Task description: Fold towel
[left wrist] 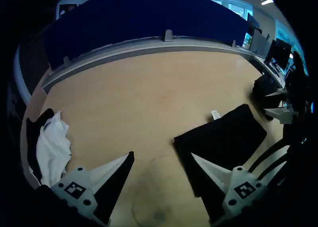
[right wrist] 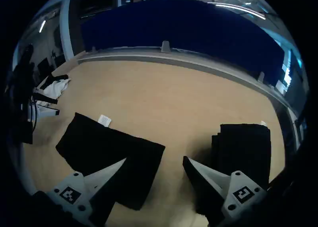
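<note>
A folded black towel lies flat on a pale wooden surface, with a small white tag at its far edge. The left hand-held gripper hovers just beside the towel, fingers spread wide, holding nothing. The right hand-held gripper is also wide and empty, over the towel's near corner. A stack of dark folded cloths sits apart from the towel. A crumpled white cloth lies well apart on the towel's other side. A blue partition stands beyond the towel.

loads of open tabletop mid-desk, blue divider walls off the back, black towel stack crowding the right
</note>
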Available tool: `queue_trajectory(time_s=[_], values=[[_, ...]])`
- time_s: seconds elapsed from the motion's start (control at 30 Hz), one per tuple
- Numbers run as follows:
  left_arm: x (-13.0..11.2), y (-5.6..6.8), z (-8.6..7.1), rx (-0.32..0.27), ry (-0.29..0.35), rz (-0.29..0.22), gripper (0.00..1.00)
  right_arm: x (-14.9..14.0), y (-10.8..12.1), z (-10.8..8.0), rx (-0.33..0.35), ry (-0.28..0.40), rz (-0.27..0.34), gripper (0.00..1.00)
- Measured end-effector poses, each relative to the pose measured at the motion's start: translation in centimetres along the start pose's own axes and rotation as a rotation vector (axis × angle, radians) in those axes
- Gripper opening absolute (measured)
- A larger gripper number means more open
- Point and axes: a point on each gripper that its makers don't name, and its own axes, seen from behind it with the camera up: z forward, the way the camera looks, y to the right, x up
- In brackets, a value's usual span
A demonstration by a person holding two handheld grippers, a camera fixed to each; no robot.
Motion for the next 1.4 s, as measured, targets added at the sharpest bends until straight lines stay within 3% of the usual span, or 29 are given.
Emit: queue_trajectory(time_s=[0.37, 0.9, 1.1, 1.4], values=[[-2.3, 0.2, -4.1, 0.042, 0.037, -0.049, 0.96, -1.7, -1.3, -1.8, 0.049, -0.018, -0.04, 1.0], [-9.7, -0.6, -10.8, 0.14, 0.04, -0.162, 0.96, -3.9, -3.3, -3.5, 0.139, -0.057, -0.139, 1.0], [-11.5, -0.3, -12.1, 0.151, 0.032, -0.192, 0.96, -4.5, -3.6, -4.0, 0.162, -0.076, -0.171, 1.0], [-12.5, -0.3, -13.1, 0.164, 0.028, -0.19, 0.96, -5.5, -3.8, -4.2, 0.19, -0.105, -0.208, 1.0]])
